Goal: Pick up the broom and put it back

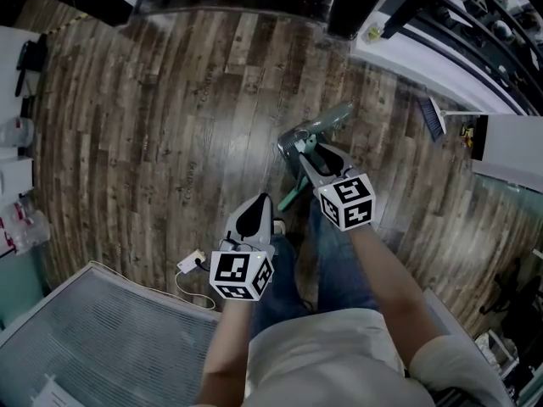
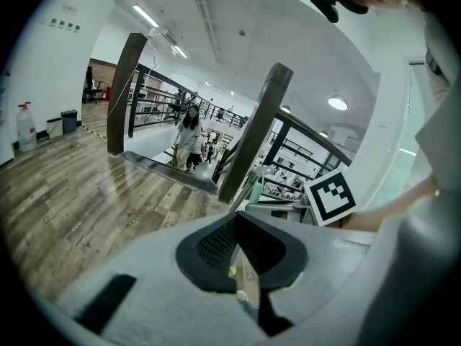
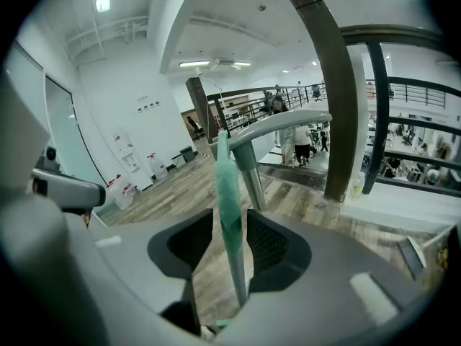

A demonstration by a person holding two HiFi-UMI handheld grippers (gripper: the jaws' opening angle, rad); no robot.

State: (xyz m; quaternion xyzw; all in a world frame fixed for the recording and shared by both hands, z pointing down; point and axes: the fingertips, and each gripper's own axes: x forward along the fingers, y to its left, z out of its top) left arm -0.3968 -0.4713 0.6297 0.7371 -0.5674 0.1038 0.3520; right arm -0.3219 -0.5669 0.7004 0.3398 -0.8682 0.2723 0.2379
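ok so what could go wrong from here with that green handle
1. The green handle stands loose between the open right tongs, not clamped. If it is lifted now, it could slip out or swing against the grey metal part beside it.
2. A white plug and cable lie on the floor close to the left tongs. A step that way might snag them.

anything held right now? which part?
Nothing clamped. Left gripper shut, empty; right gripper open, jaws straddling the slim green plastic handle of the grey floor tool, gap showing.
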